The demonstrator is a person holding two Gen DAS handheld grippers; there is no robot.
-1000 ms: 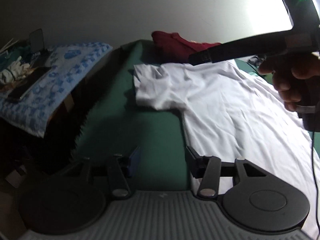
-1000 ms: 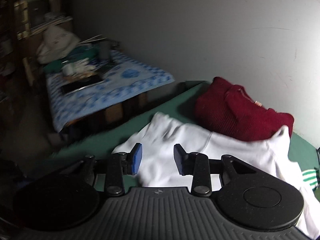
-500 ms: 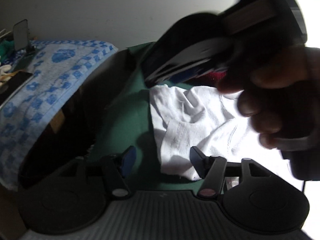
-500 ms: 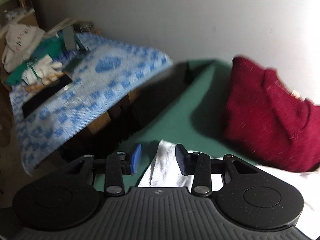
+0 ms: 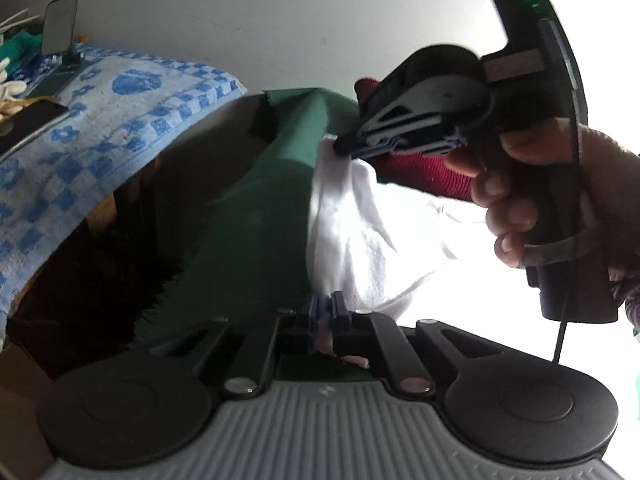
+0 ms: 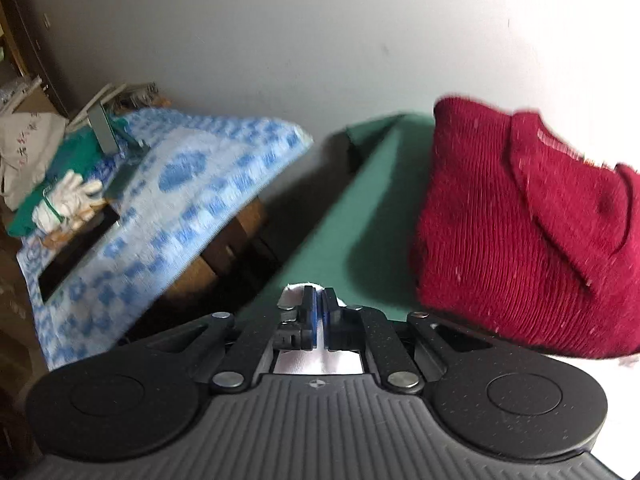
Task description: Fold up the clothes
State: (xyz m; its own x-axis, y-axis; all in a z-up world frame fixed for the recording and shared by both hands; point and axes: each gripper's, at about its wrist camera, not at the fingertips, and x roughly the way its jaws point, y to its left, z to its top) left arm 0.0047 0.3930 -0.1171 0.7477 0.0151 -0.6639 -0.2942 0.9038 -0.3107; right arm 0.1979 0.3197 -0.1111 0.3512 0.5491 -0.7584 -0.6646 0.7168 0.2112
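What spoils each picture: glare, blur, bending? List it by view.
Left wrist view: the white shirt blows out to pure white at lower right, losing its folds; the hand and right tool are backlit and dark. Right wrist view: the red sweater and blue towel are motion-smeared; fisheye bends the wall line.

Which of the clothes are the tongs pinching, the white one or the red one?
The white shirt. Both the left tongs and the right tongs are shut on its edge. The red sweater lies behind it on the green cover, untouched.
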